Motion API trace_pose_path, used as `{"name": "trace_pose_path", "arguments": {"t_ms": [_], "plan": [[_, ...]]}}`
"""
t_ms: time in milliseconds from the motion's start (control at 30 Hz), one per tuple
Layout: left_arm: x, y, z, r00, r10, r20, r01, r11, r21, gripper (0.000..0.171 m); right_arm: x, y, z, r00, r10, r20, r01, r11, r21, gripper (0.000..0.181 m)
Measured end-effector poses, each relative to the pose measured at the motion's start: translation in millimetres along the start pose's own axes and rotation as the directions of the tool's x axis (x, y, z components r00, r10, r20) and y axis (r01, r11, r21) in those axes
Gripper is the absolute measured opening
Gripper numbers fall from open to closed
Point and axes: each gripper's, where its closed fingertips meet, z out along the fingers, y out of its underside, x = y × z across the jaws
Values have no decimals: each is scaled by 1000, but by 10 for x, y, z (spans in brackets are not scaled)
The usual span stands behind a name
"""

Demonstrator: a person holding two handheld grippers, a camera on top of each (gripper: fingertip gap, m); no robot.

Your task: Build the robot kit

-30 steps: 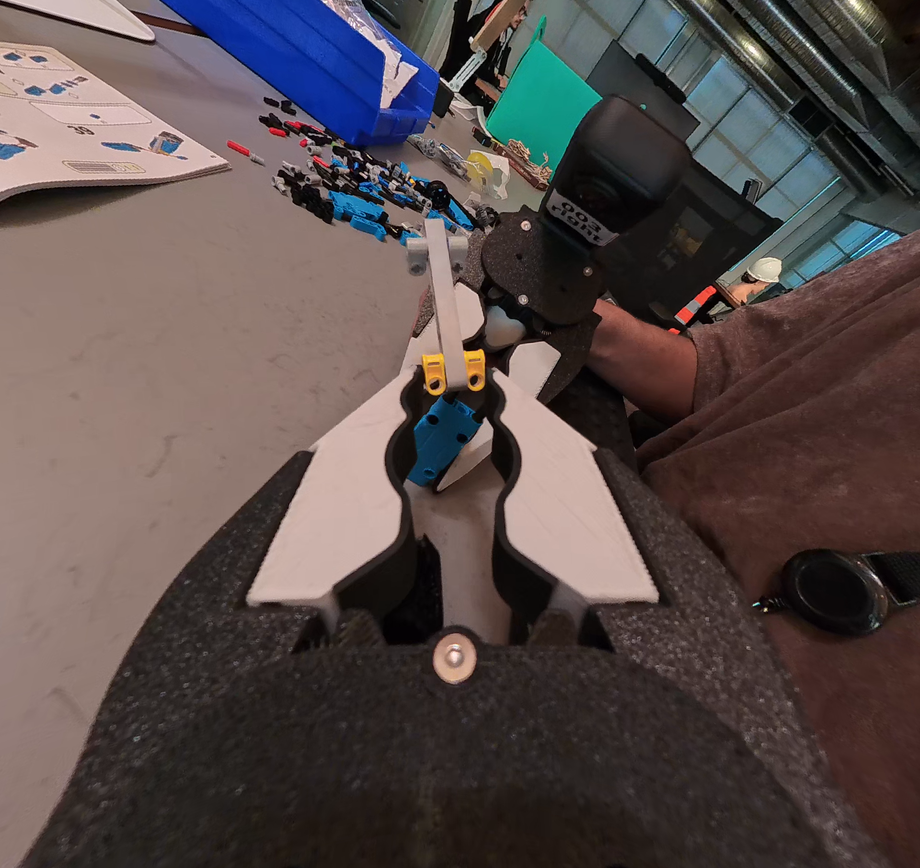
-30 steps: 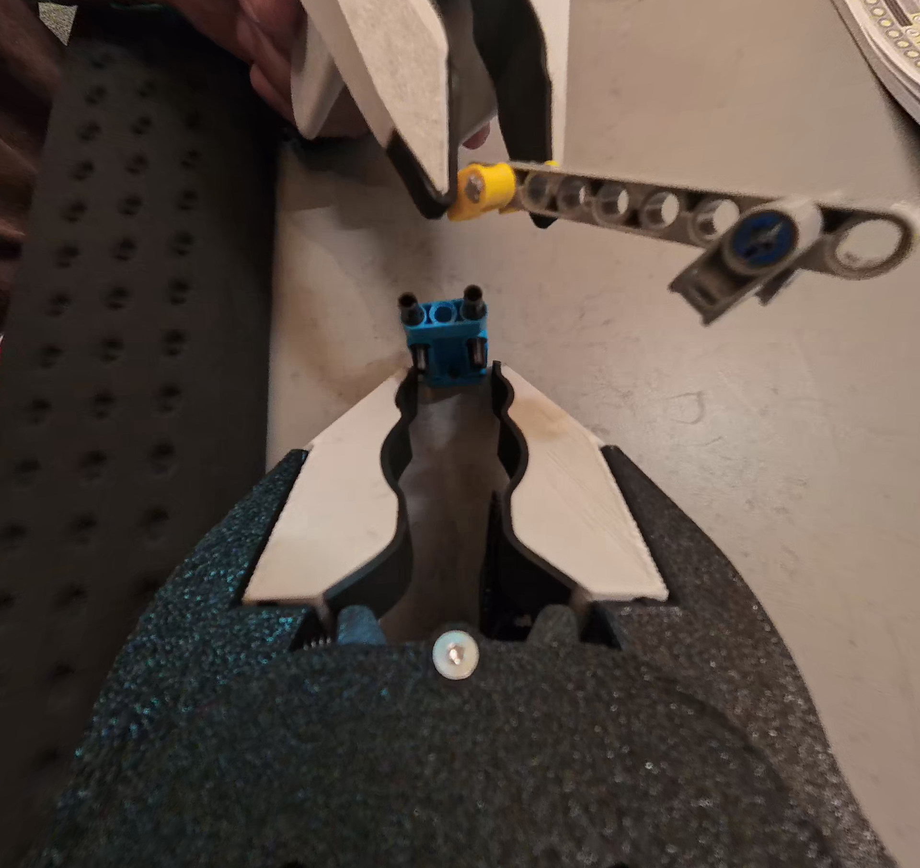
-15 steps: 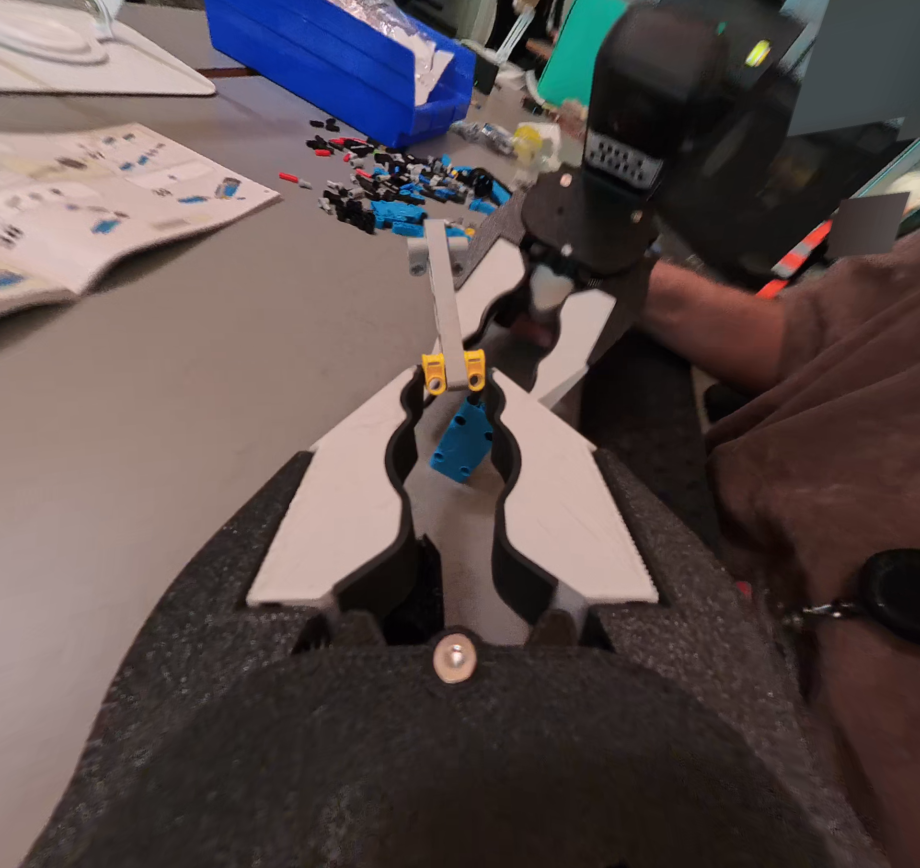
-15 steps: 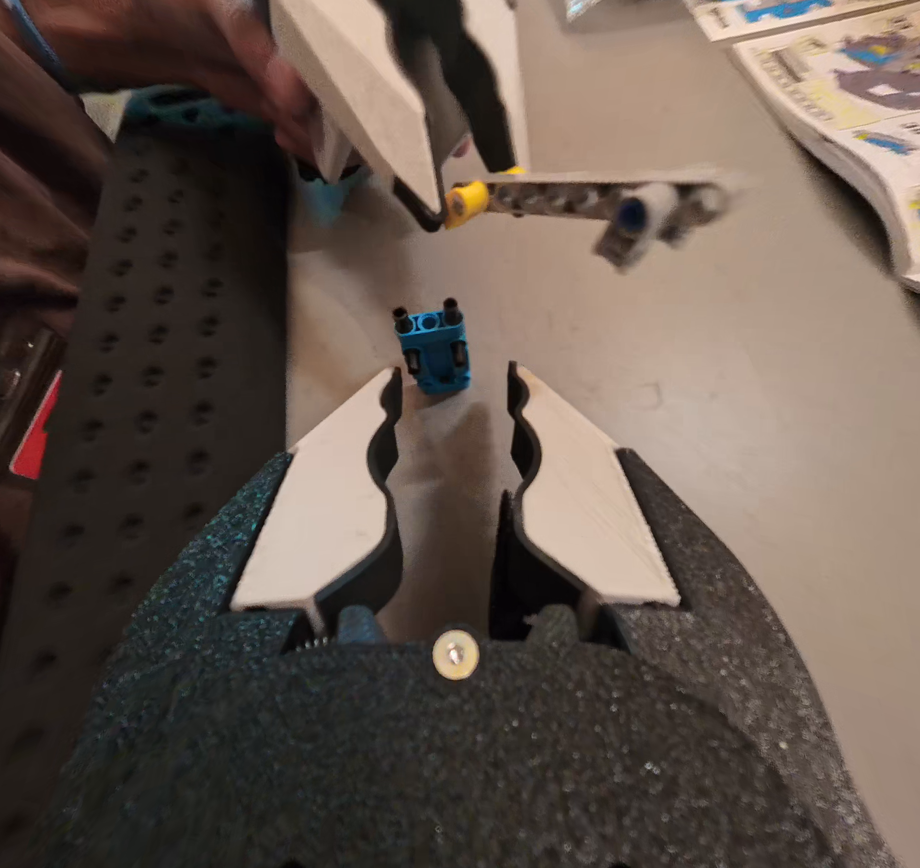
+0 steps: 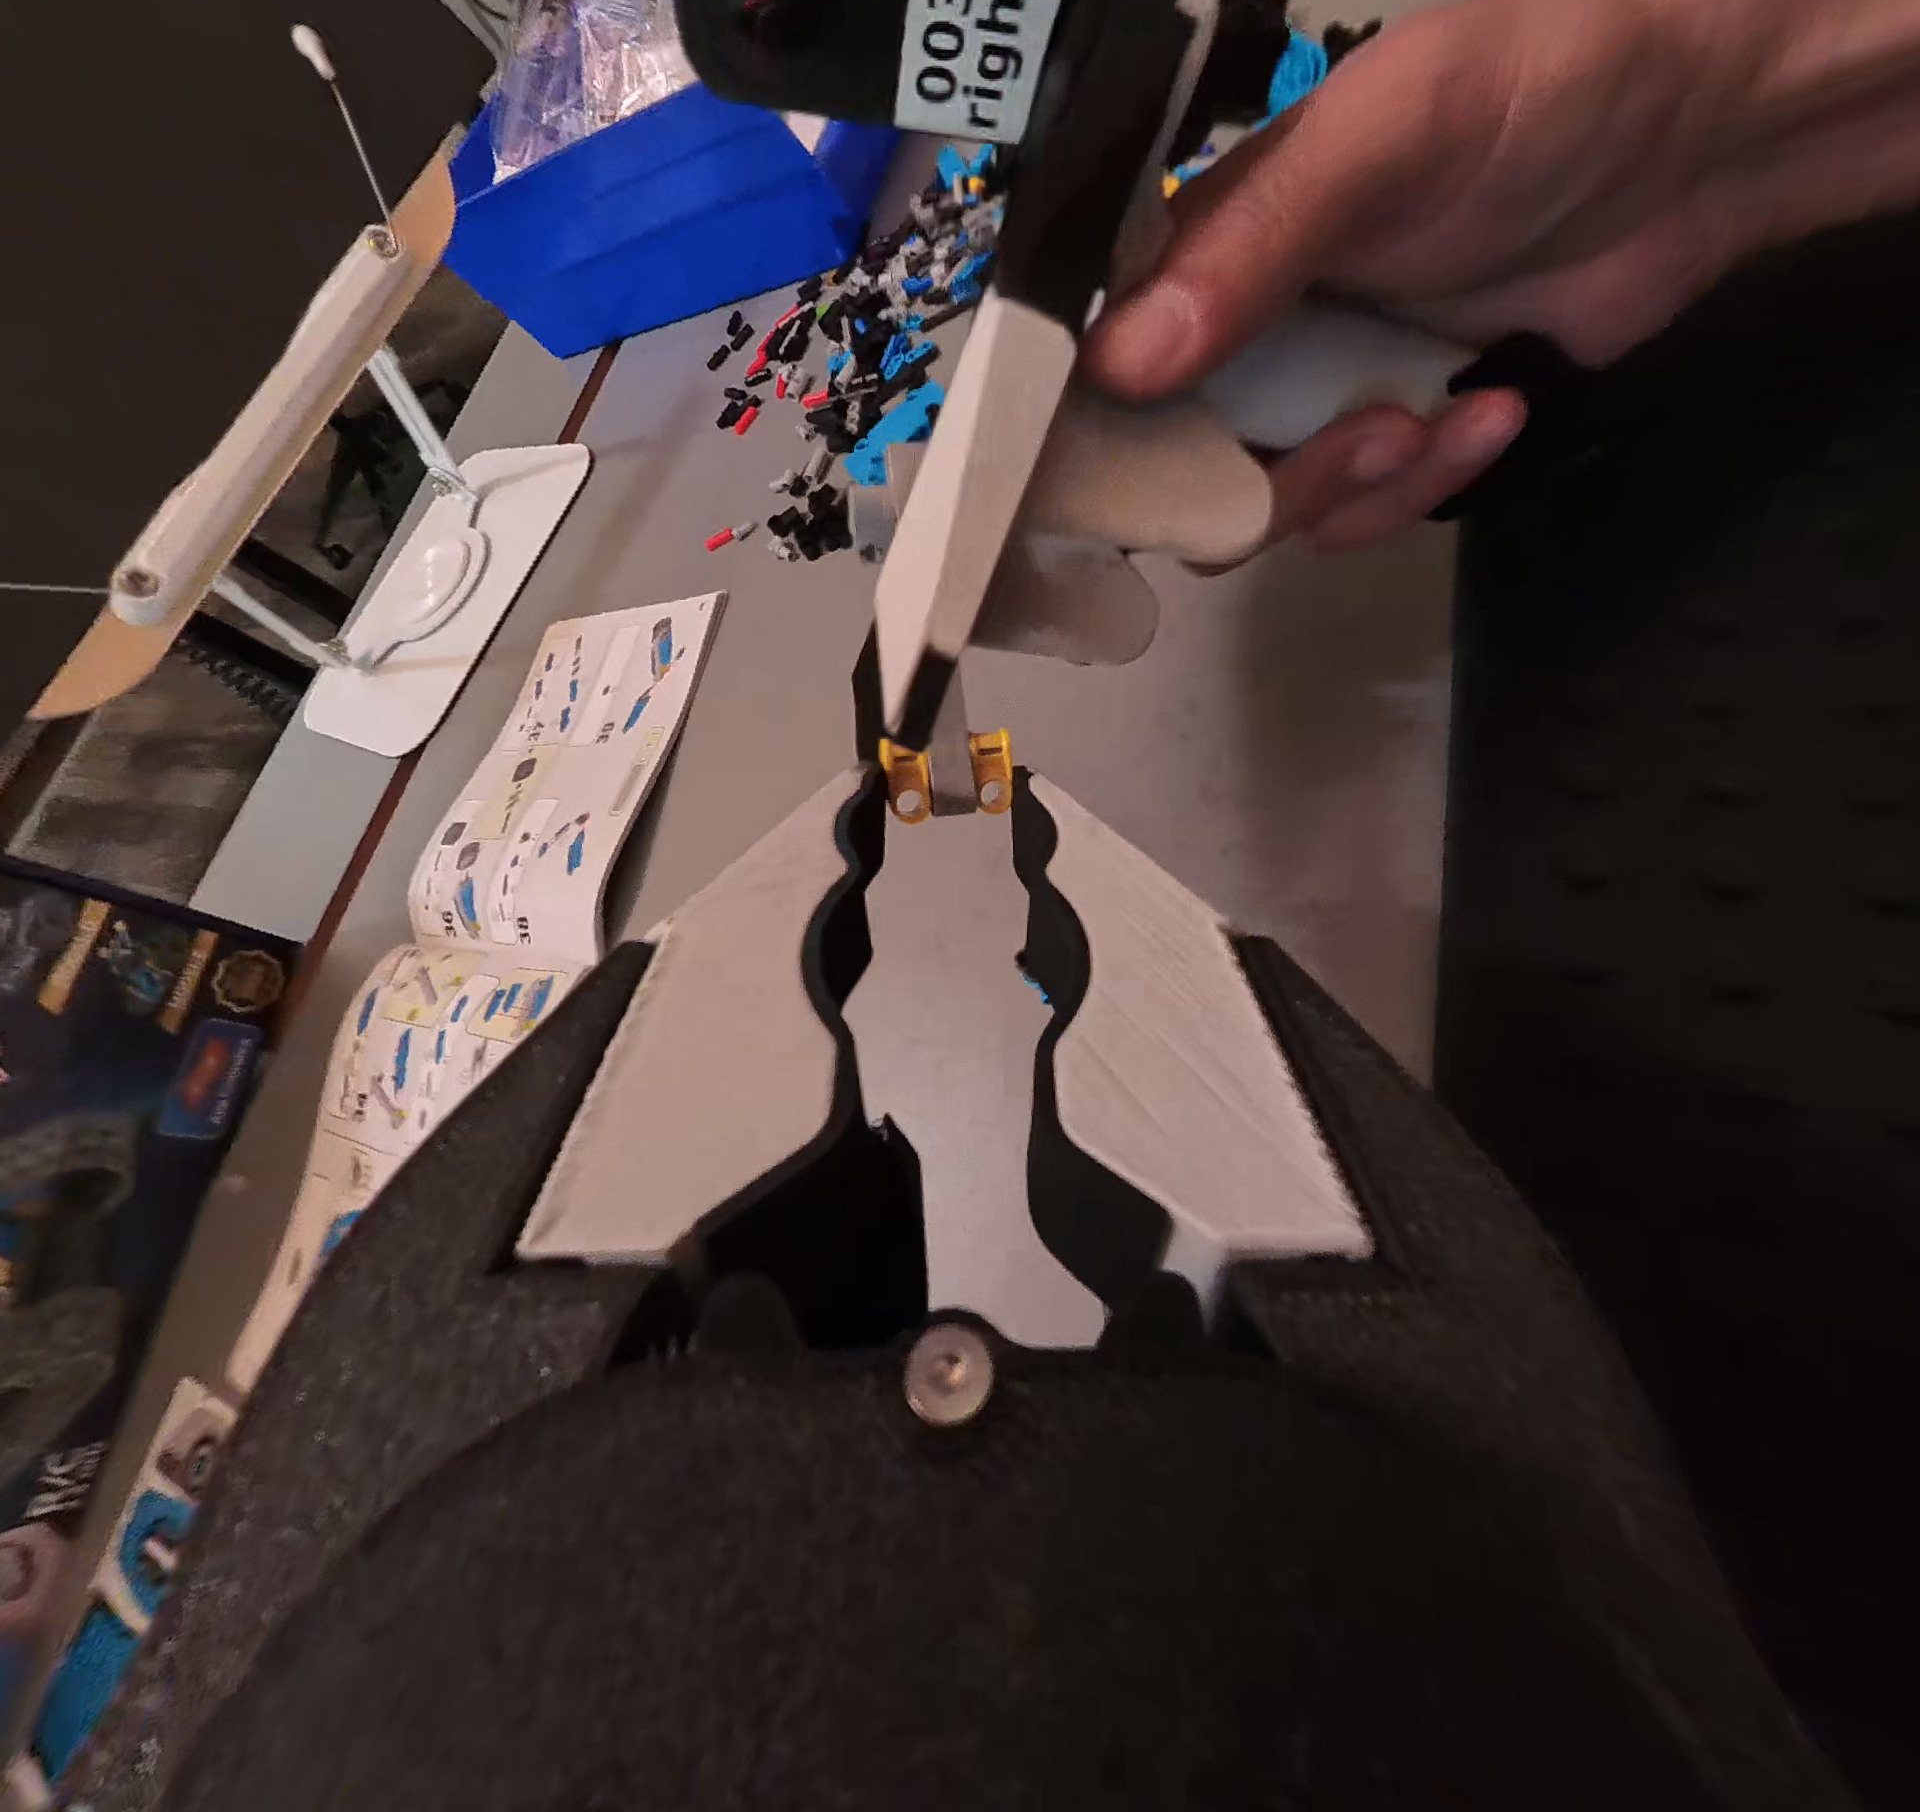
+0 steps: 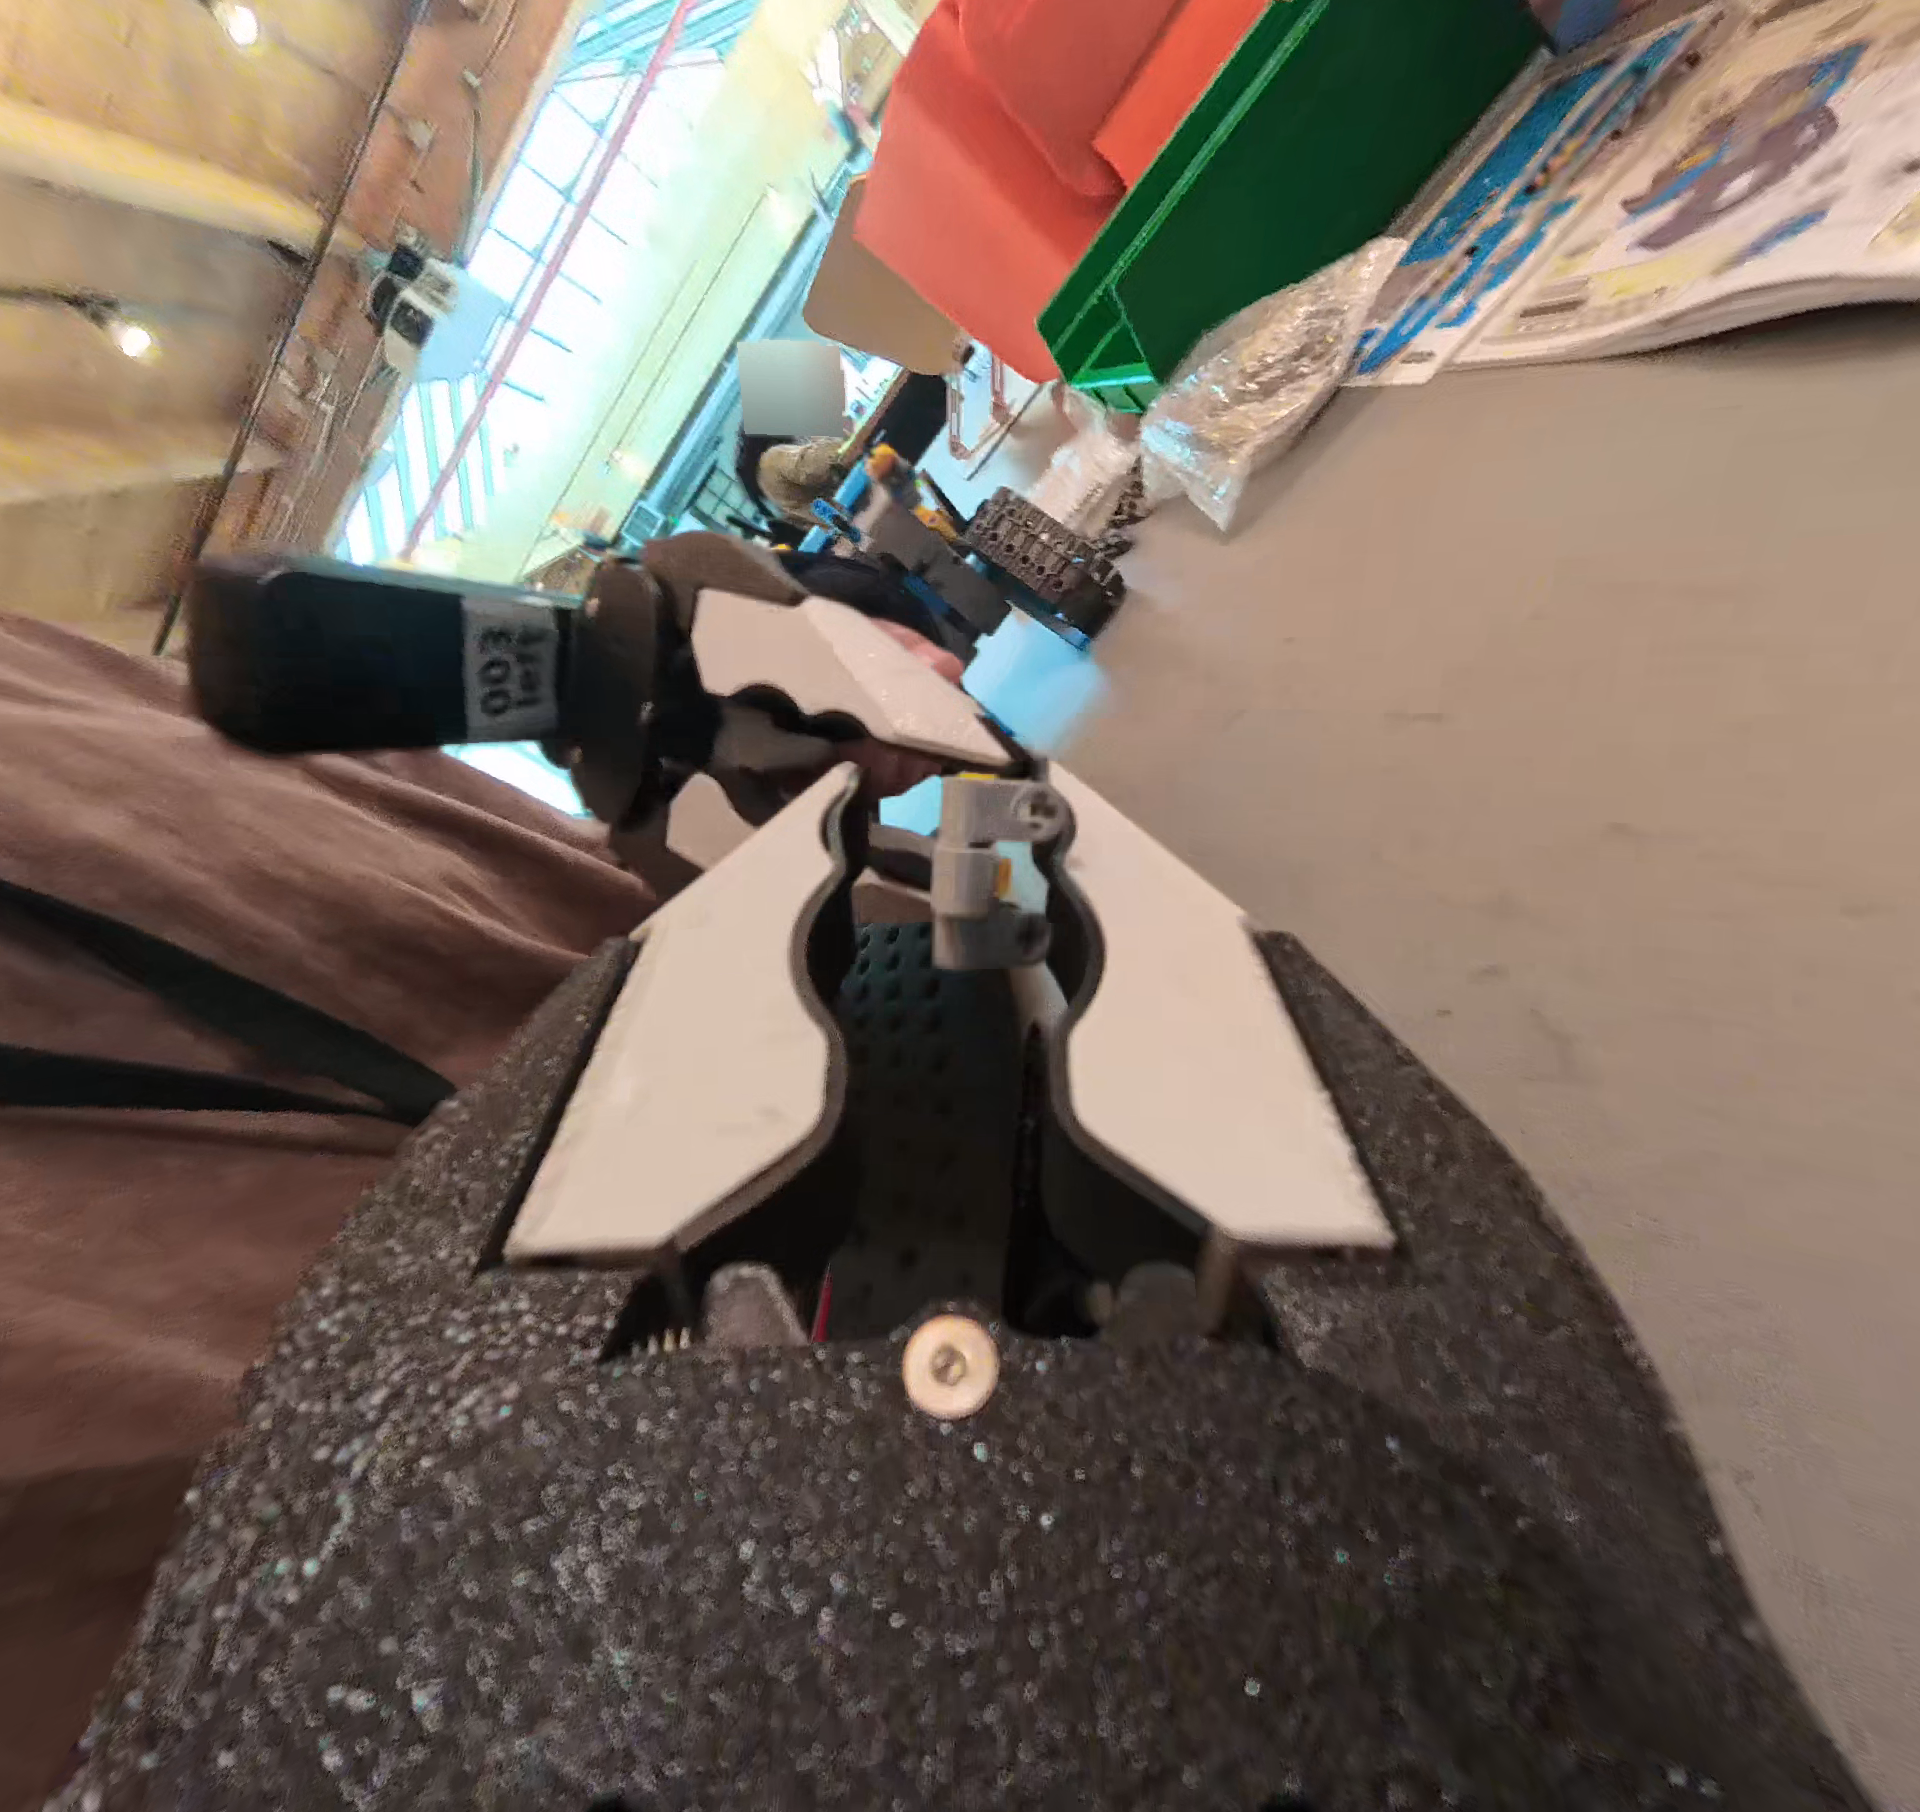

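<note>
Since the left gripper (image 5: 945, 775) has its fingers clamped only on the yellow-capped end of the grey beam (image 5: 954, 788), side pressure from the right gripper (image 5: 906, 708) could twist it loose; beam held above the counter (image 5: 1195, 723); right fingers straddle it, cannot tell whether gripping; hand (image 5: 1455, 204) tilts that gripper steeply down.
</note>
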Motion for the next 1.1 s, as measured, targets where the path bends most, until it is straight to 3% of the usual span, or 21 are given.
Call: {"name": "trace_pose_path", "arguments": {"t_ms": [100, 400, 500, 700, 800, 900, 1000, 1100], "plan": [[23, -10, 28, 1000, 22, 6, -21, 999, -24, 23, 93, 31, -31, 998, -16, -57, 16, 1000, -9, 13], [28, 105, 22, 1000, -16, 17, 17, 997, -79, 23, 142, 168, 9, 993, 115, -35, -117, 991, -60, 11], [30, 71, -9, 999, -33, 0, 33, 997, -73, 23, 116, 84, 25, 994, 107, -25, -107, 994, 13, 9], [59, 96, 0, 998, -55, -18, 54, 995, -86, 23, 135, 126, 37, 986, 167, -18, -167, 986, -24, 8], [75, 51, -48, 970, -234, -59, 234, 972, -13, 26, 108, 145, 9, 966, 256, 32, -254, 966, -42, 8], [130, 235, -137, 907, -400, -133, 400, 916, -25, 46, 215, 259, -28, 949, 316, -16, -316, 944, -96, 8], [249, 483, -107, 876, -455, -163, 449, 891, -73, 52, 255, 322, -7, 919, 393, -18, -391, 910, -137, 7], [349, 525, 6, 874, -456, -167, 449, 890, -81, 52, 262, 343, 64, 895, 445, -11, -441, 883, -164, 7]]}}
